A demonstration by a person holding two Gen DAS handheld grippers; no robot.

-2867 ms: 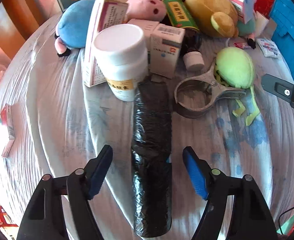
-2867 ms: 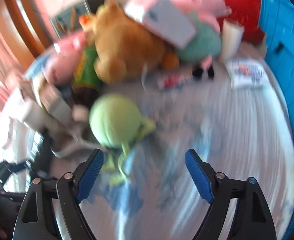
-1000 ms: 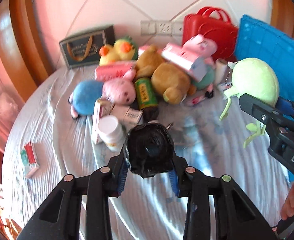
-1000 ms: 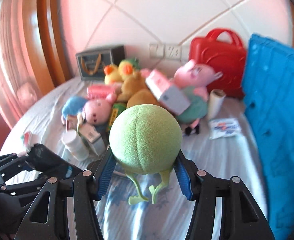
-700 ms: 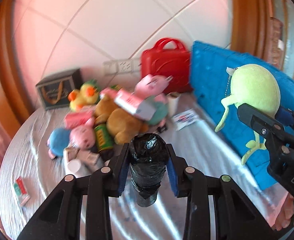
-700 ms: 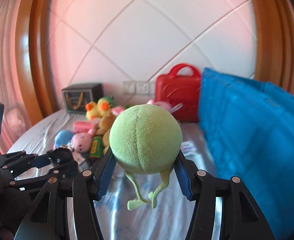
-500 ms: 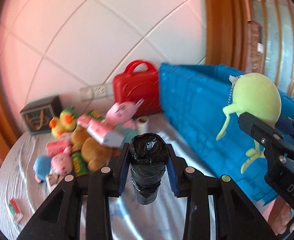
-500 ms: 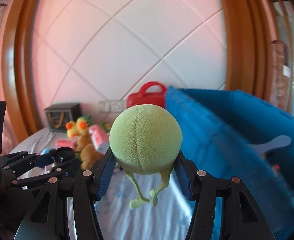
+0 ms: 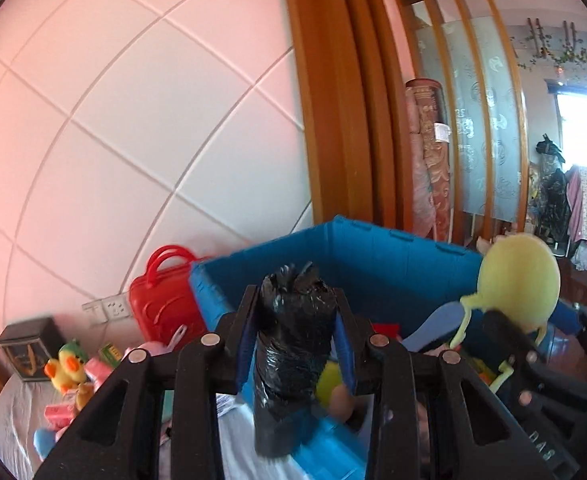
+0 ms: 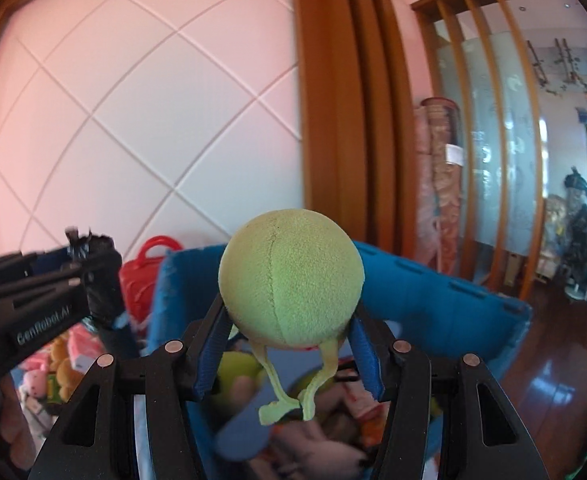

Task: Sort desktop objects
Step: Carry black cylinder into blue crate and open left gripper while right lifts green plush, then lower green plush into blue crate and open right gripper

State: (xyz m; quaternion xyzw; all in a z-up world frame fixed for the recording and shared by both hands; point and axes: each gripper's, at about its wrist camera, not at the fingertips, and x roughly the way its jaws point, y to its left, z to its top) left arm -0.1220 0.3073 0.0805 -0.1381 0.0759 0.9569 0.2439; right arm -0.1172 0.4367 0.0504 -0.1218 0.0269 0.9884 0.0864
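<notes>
My left gripper (image 9: 295, 344) is shut on a black plastic-wrapped roll (image 9: 291, 356) and holds it upright over the near rim of the blue crate (image 9: 373, 256). My right gripper (image 10: 289, 354) is shut on a round green plush toy (image 10: 291, 276) with dangling legs, held over the blue crate (image 10: 433, 300). The green plush (image 9: 517, 280) also shows at the right of the left wrist view. The left gripper with the roll (image 10: 101, 280) shows at the left of the right wrist view.
A red case (image 9: 165, 304) stands against the wall beside the crate. Plush toys and boxes (image 9: 69, 376) lie on the white-clothed table at lower left. The crate holds several toys (image 10: 333, 420). Wooden posts (image 9: 333, 100) and dark floor (image 10: 553, 368) lie behind.
Both grippers rose and swung right from the table pile to over the blue crate, each still holding its object. The crate's inside came into view.
</notes>
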